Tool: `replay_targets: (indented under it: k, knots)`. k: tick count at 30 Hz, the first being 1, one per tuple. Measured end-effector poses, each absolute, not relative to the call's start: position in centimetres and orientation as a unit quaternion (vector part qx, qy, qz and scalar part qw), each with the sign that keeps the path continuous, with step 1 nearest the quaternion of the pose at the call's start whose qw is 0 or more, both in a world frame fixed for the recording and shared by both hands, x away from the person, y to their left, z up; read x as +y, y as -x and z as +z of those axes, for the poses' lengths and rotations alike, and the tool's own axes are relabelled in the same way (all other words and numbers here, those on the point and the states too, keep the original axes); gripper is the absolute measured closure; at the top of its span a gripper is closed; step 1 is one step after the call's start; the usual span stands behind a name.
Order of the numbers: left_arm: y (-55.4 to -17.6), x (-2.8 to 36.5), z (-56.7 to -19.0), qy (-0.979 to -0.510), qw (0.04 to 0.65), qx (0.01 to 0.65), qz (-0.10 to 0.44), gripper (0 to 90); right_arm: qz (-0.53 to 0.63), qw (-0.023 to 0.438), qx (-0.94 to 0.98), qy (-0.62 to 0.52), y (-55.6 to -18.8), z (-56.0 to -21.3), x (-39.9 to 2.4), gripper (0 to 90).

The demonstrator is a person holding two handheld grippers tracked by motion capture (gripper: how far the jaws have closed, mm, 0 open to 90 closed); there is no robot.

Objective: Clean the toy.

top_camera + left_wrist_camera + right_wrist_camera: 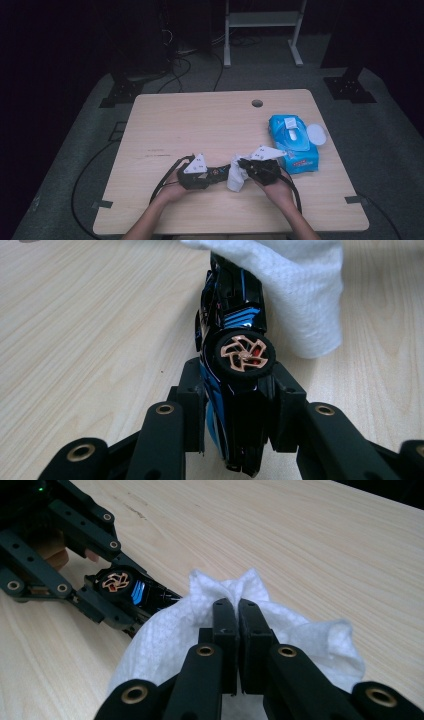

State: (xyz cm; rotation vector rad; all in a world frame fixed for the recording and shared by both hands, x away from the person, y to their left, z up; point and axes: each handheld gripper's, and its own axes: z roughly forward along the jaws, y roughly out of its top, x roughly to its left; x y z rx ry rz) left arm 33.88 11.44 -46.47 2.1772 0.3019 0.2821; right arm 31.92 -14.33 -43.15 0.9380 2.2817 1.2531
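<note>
Wiping a glossy black-and-blue toy car point(235, 360) with copper-spoked wheels, held on its side low over the pale wood-grain desk point(200, 120). The left tool point(235, 405) clamps the car's hard, slick body; the right tool point(236, 615) pinches a soft, crumpled white wet wipe point(310, 635) draped over the car's far end. Short, light strokes should suit, the clamp kept firm. A blue wipe packet point(295, 142) lies near.

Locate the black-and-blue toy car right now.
The black-and-blue toy car is clamped in the left gripper near the table's front edge in the high view, its far end under the white wet wipe held by the right gripper.
</note>
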Motion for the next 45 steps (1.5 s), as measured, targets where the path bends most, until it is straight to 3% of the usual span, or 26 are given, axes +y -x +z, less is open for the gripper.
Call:
replay_targets:
  k: [5,12,22,29,34,36,39,45]
  knots:
    - [-33.9,11.5,-46.5,-0.880,0.446,0.120,0.115,65.7,0.439,0.194,0.821,-0.310,-31.4,-43.0,-13.1,87.2]
    - [-33.9,11.5,-46.6,-0.878,0.450,0.122,0.113,65.8,0.446,0.187,0.806,-0.340,-32.1,-43.3,-15.2,87.3]
    - [-33.9,11.5,-46.6,-0.879,0.447,0.119,0.112,65.2,0.449,0.173,0.821,-0.307,-31.5,-43.2,-13.0,87.3]
    - [-33.9,11.2,-47.2,-0.887,0.431,0.121,0.113,55.9,0.453,0.179,0.814,-0.315,-31.6,-43.3,-13.6,87.3]
    - [-34.1,10.8,-47.9,-0.893,0.415,0.132,0.112,53.9,0.454,0.180,0.814,-0.315,-31.5,-43.4,-13.6,87.3]
    - [-34.2,10.6,-48.1,-0.894,0.414,0.132,0.109,54.5,0.455,0.180,0.813,-0.316,-31.5,-43.4,-13.6,87.3]
    - [-34.3,10.5,-48.1,-0.892,0.419,0.131,0.105,63.7,0.454,0.180,0.812,-0.318,-31.5,-43.4,-13.5,87.3]
    - [-34.3,10.7,-47.7,-0.888,0.427,0.130,0.113,64.9,0.453,0.182,0.812,-0.319,-31.5,-43.3,-13.5,87.4]
